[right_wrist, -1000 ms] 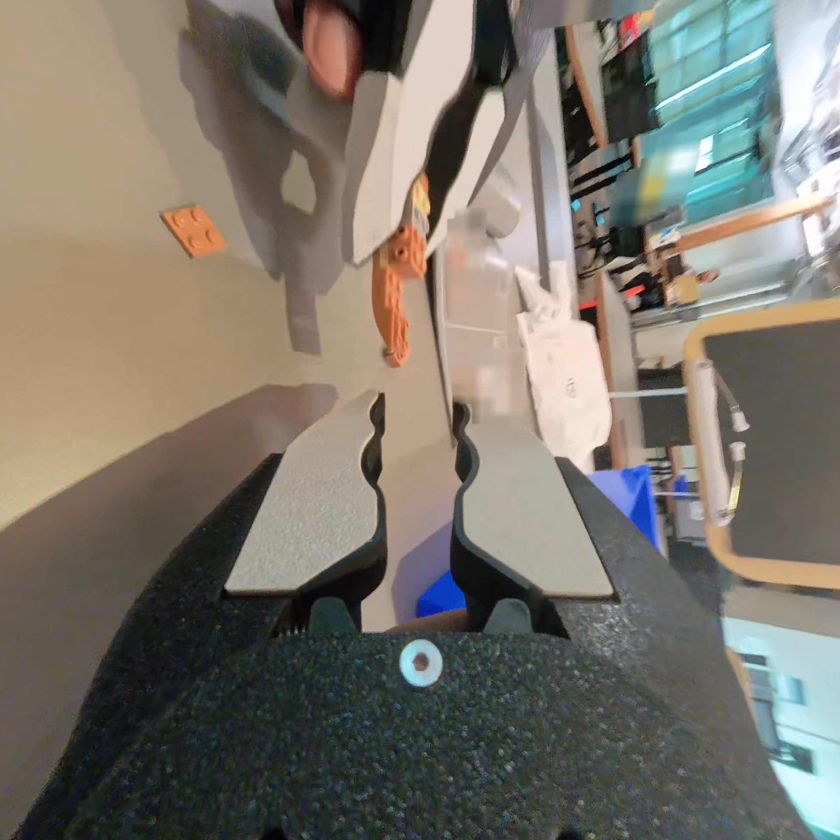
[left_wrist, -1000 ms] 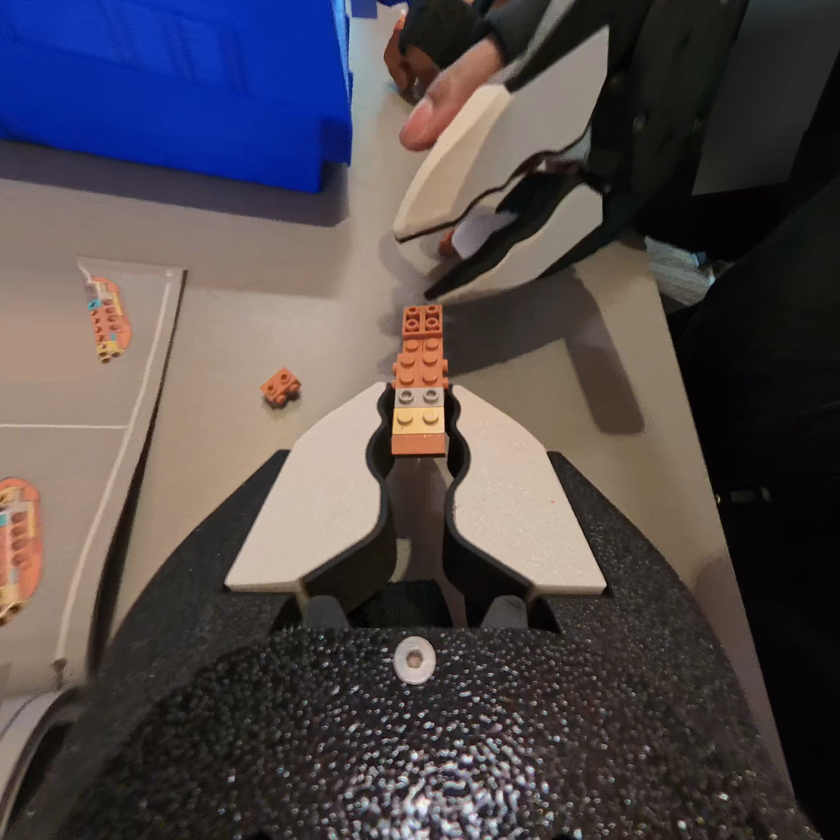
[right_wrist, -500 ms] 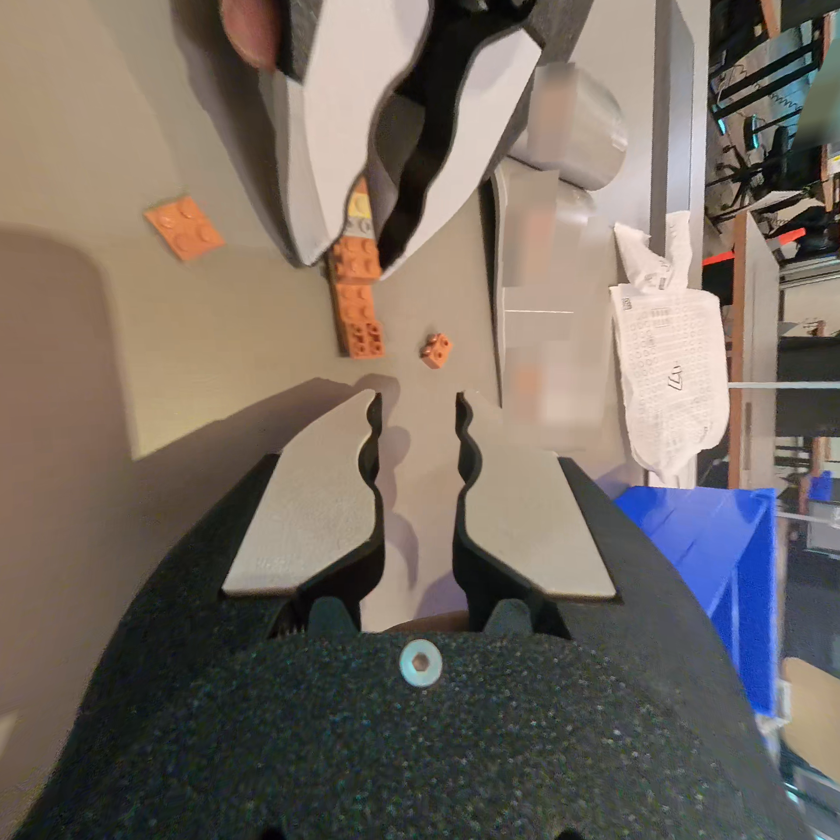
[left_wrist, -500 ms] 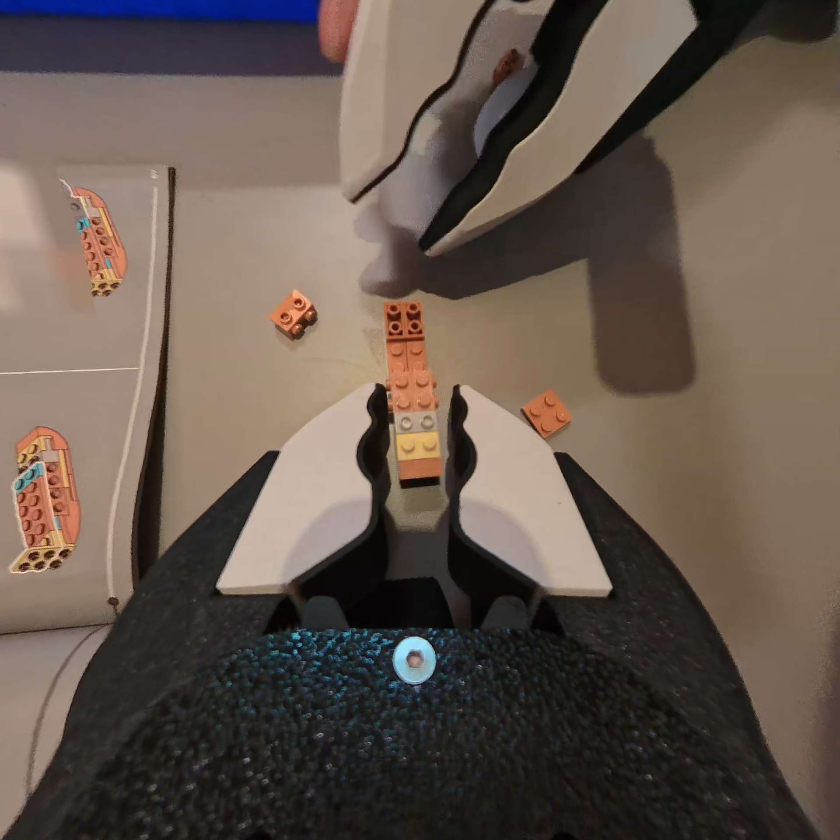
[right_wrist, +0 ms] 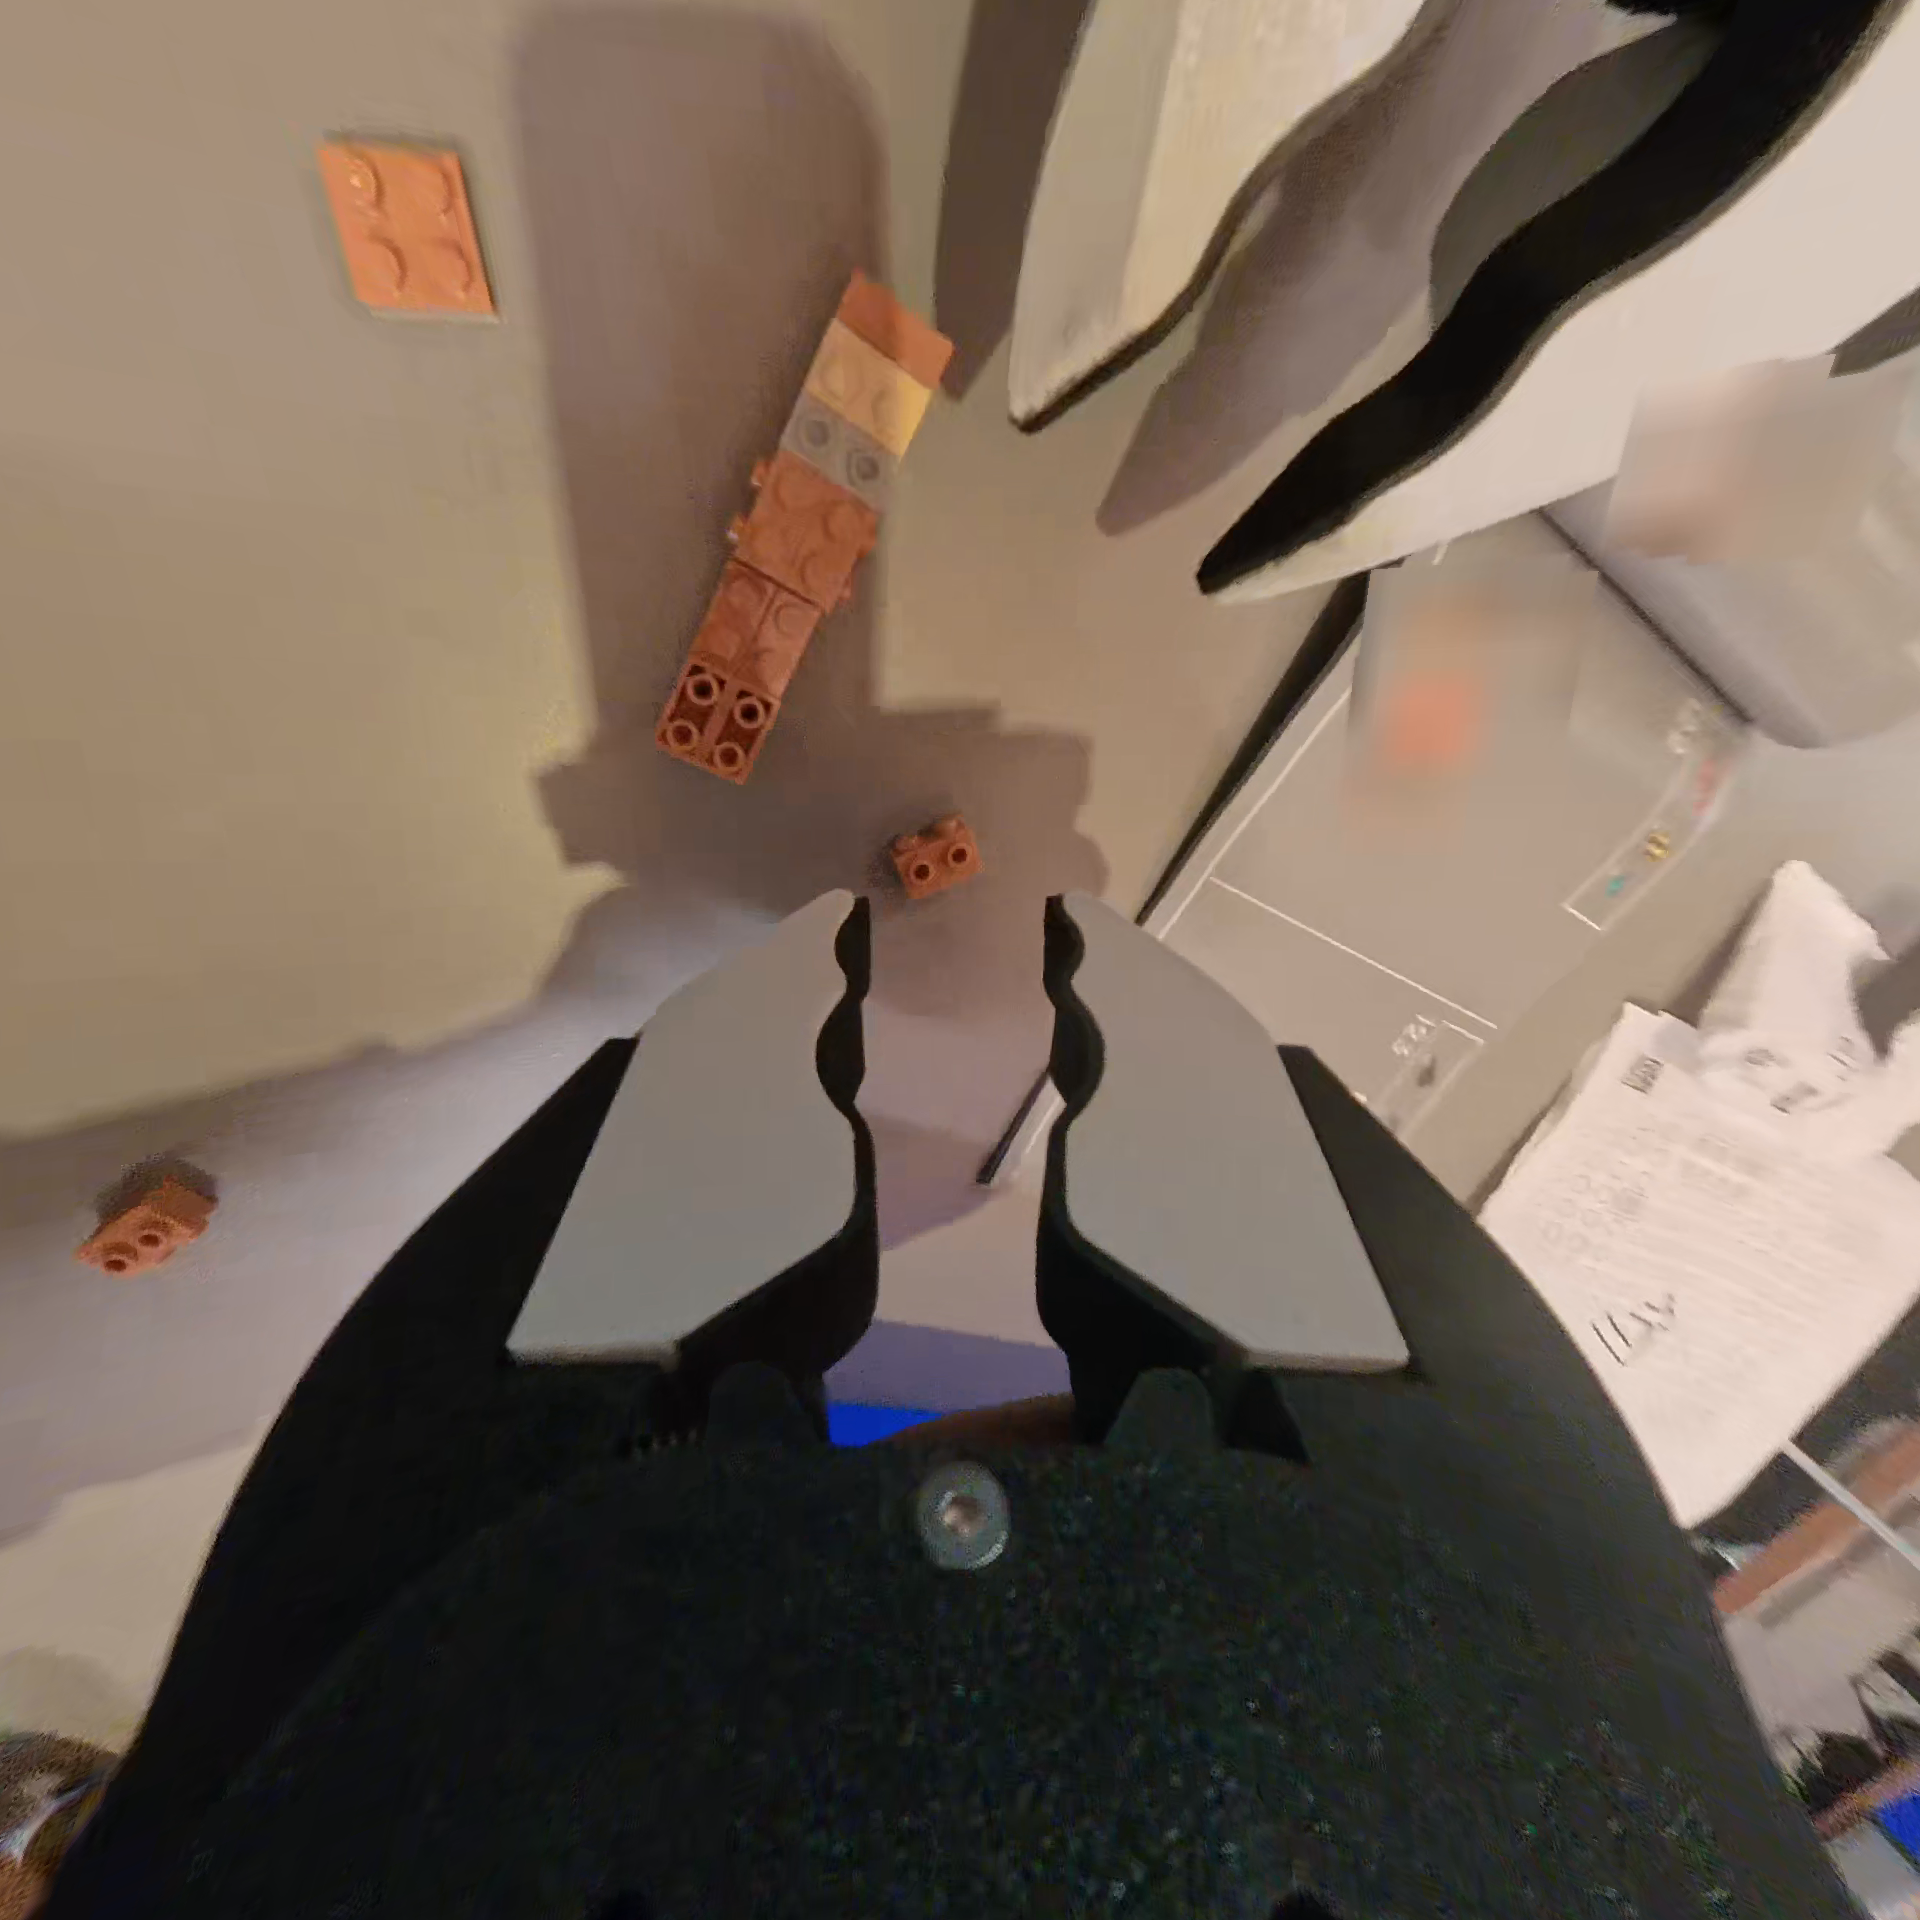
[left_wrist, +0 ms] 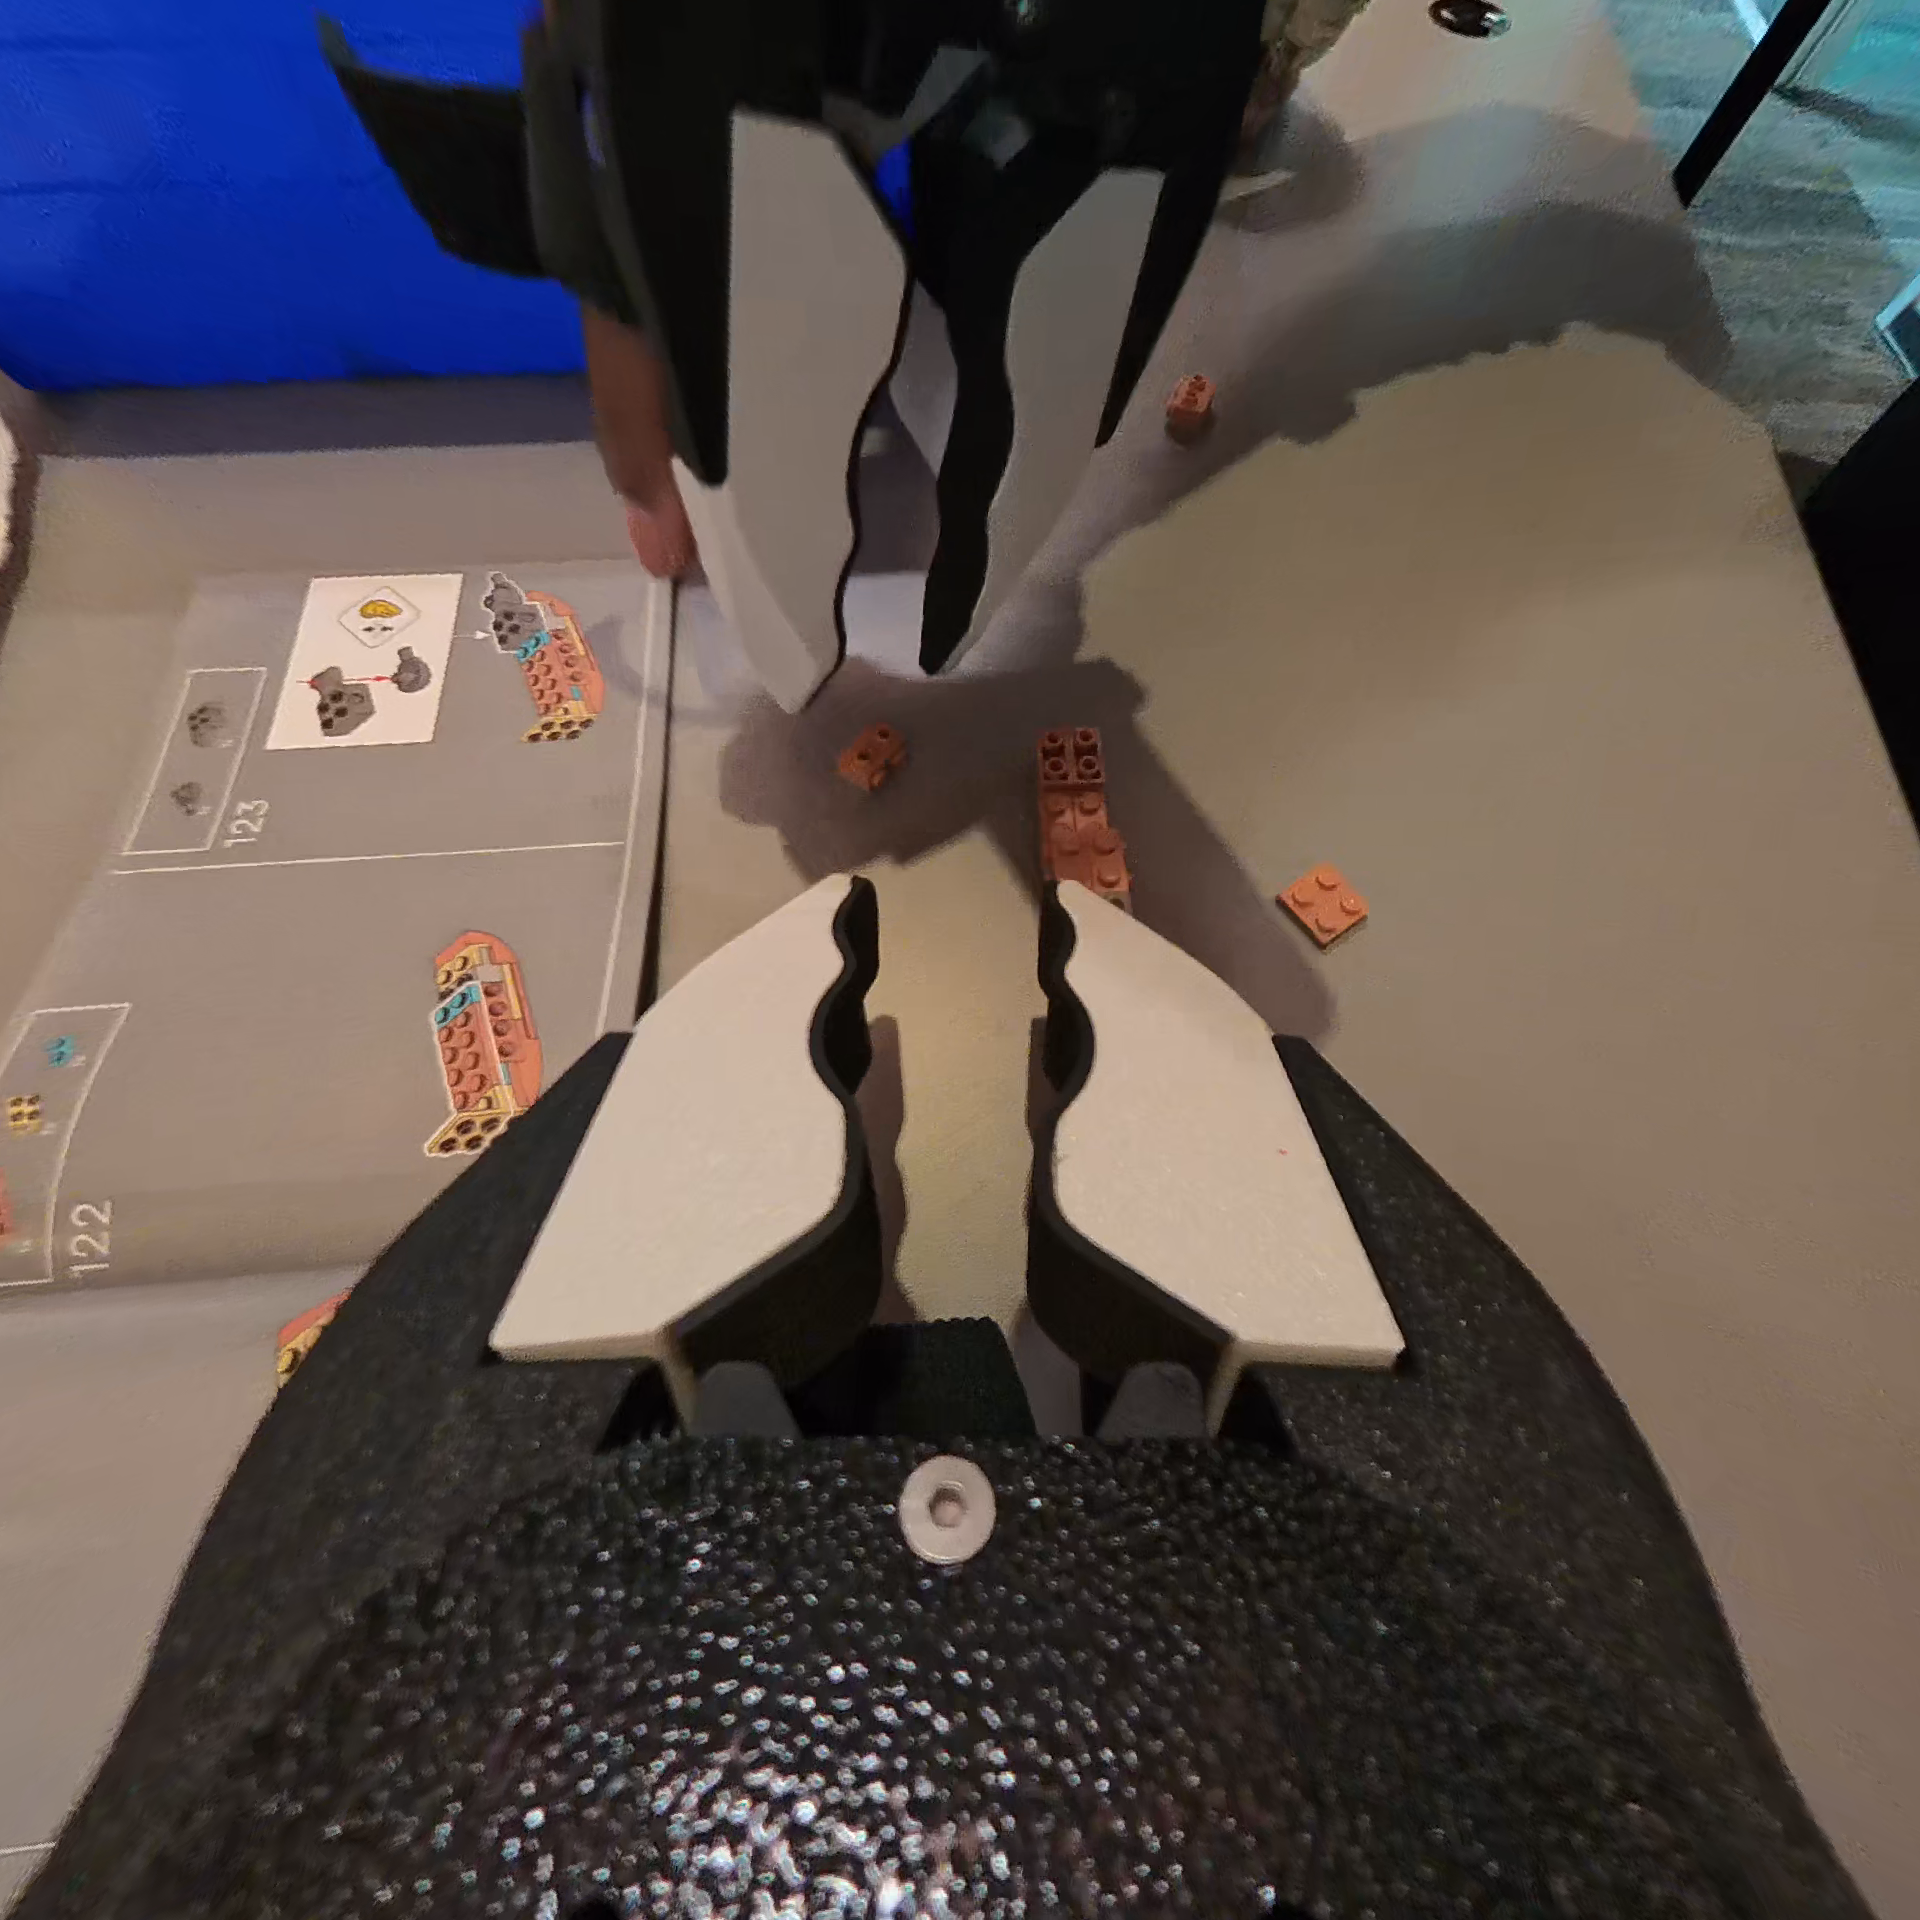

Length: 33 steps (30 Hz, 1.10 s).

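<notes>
Both grippers, left [left_wrist: 951,904] and right [right_wrist: 951,909], gape empty; that small, light brick strip [right_wrist: 795,540] looks snappable, best pinched across its sides.

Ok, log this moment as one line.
left tongs: open, empty | right tongs: open, empty, nearest small brown two-stud brick | long brown studded brick strip: flat on grey table

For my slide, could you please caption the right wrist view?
Right gripper, fingers open, hovers near a small brown brick beside the brick strip.
</notes>
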{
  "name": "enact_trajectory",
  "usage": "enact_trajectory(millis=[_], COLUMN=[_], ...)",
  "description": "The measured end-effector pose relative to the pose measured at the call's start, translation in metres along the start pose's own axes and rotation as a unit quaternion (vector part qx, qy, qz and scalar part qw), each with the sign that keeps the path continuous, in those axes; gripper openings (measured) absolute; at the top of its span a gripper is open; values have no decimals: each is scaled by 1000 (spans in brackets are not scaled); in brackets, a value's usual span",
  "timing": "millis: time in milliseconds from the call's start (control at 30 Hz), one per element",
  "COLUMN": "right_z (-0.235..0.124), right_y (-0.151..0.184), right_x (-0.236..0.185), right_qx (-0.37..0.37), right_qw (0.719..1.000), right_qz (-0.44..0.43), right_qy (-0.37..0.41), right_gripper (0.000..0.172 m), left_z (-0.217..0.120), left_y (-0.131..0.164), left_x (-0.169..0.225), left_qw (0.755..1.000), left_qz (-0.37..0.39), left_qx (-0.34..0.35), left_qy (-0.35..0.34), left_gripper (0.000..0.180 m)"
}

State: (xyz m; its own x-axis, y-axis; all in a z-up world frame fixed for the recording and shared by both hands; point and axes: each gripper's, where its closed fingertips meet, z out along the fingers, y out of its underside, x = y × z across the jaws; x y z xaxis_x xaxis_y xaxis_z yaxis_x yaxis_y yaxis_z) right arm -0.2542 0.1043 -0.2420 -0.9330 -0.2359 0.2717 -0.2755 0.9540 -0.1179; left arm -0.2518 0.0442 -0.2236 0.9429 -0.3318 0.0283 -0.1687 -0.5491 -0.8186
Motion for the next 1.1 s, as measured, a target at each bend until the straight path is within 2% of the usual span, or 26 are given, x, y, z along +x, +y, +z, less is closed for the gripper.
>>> enact_trajectory(millis=[133,233,300,400,500,600,667,767,833,967,1100], right_z=[11,18,22,23,13,-10,-26,-45,-50,-62,-68], right_y=[2,2,1,7,1,-12,-16,-21,-28,-27,-15], right_x=[-4,-4,-2,8,30,49,51,44,37,31,24], right_qx=[-14,-22,-24,-54,-42,32,85,173,220,291,313], right_qw=[998,998,998,998,992,950,904,837,816,768,732], right_qz=[-9,-17,-12,1,49,170,234,302,324,382,426], right_qy=[-56,-63,-61,-17,112,260,346,423,425,424,429], right_gripper=[29,28,18,16,16,17,17,16,16,16,16], left_z=[3,6,7,8,6,-1,-8,-16,-17,-17,-10], left_y=[4,6,5,4,1,-9,-16,-22,-26,-39,-47], left_x=[-1,1,4,5,0,-11,-22,-41,-49,-48,-33], left_qw=[1000,1000,1000,1000,998,987,980,974,971,969,968], left_qz=[-6,-5,-1,-10,-68,-148,-175,-174,-152,-40,22], left_qx=[-3,-8,-10,-10,4,53,94,144,169,192,197], left_qy=[4,8,12,13,16,21,12,-33,-70,-149,-155], left_gripper=[29,28,28,28,27,27,26,26,26,27,27])
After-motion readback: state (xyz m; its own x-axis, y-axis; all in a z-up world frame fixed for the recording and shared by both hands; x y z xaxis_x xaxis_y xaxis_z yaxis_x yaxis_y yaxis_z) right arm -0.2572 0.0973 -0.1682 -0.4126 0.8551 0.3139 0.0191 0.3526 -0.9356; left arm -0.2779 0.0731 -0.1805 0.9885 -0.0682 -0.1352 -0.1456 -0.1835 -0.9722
